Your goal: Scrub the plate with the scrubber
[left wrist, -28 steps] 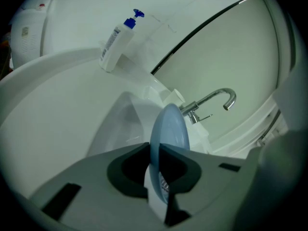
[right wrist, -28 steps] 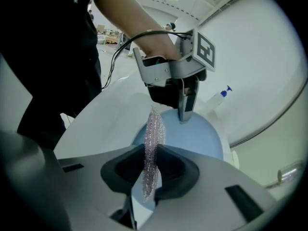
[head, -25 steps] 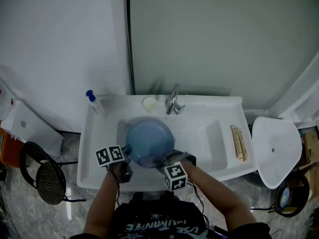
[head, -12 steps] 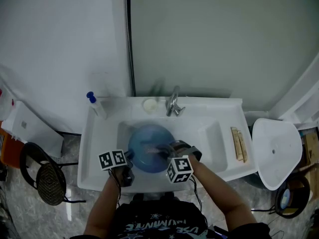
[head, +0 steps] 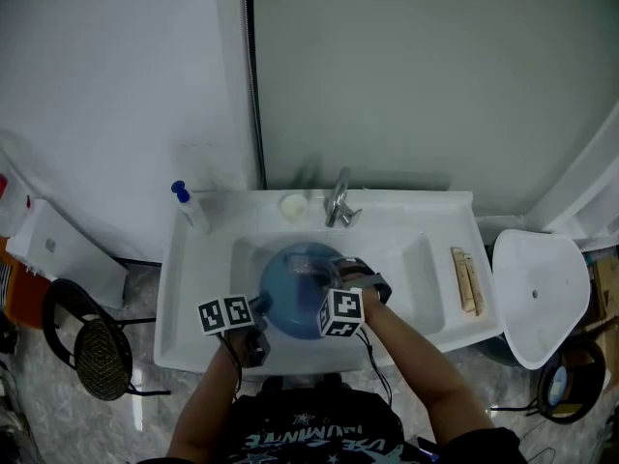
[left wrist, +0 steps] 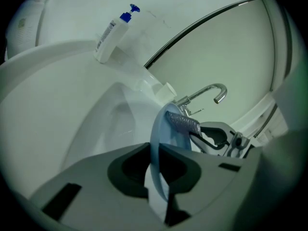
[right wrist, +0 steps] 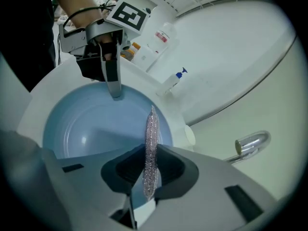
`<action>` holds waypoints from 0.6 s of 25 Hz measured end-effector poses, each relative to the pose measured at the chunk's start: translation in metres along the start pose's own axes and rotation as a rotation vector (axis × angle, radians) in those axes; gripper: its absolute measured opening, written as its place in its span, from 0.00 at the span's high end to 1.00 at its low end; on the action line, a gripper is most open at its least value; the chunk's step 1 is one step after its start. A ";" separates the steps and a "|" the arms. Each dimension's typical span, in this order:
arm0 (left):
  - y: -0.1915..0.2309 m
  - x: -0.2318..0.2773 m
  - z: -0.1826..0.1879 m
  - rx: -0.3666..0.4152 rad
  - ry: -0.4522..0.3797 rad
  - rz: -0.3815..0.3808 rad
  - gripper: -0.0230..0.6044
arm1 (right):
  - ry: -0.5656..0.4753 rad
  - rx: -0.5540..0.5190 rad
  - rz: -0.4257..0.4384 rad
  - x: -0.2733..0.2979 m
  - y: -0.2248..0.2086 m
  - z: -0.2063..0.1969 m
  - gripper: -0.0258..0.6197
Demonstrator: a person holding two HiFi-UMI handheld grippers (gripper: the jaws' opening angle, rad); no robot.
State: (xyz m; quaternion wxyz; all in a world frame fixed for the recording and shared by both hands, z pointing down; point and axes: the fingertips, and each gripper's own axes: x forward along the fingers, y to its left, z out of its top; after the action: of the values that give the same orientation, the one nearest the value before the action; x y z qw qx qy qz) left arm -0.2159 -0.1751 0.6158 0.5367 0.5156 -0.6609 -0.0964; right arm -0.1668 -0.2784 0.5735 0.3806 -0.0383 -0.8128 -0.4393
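Observation:
A light blue plate (head: 298,292) is held over the white sink basin (head: 397,259). My left gripper (head: 259,315) is shut on the plate's near left rim (left wrist: 158,162), which runs edge-on between its jaws. My right gripper (head: 324,276) is shut on a flat silvery mesh scrubber (right wrist: 150,150). The scrubber (left wrist: 183,122) lies against the plate's inner face (right wrist: 91,129), near its far right side. In the right gripper view the left gripper (right wrist: 115,94) grips the plate's far rim.
A chrome tap (head: 338,201) stands at the back of the sink. A blue-capped pump bottle (head: 187,204) sits at the sink's back left corner, and a small white cup (head: 292,204) is beside the tap. Wooden sticks (head: 466,276) lie on the right ledge.
The right gripper with the scrubber has moved from the plate's near edge up across its face toward the far side. The plate and left gripper have shifted slightly to the right.

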 end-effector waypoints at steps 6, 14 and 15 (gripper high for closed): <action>0.002 -0.002 0.003 -0.031 -0.012 -0.004 0.91 | -0.042 -0.049 0.069 -0.003 0.023 0.014 0.84; 0.016 -0.010 0.009 -0.092 -0.046 0.007 0.90 | -0.116 -0.075 0.197 -0.022 0.072 0.030 0.84; 0.018 -0.011 0.009 -0.100 -0.050 0.008 0.90 | -0.125 -0.077 0.205 -0.025 0.077 0.031 0.84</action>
State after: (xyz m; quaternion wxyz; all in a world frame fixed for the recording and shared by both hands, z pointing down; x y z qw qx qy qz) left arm -0.2346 -0.1622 0.6175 0.5452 0.4830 -0.6707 -0.1400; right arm -0.1367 -0.2014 0.5996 0.3704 -0.1631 -0.8094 -0.4256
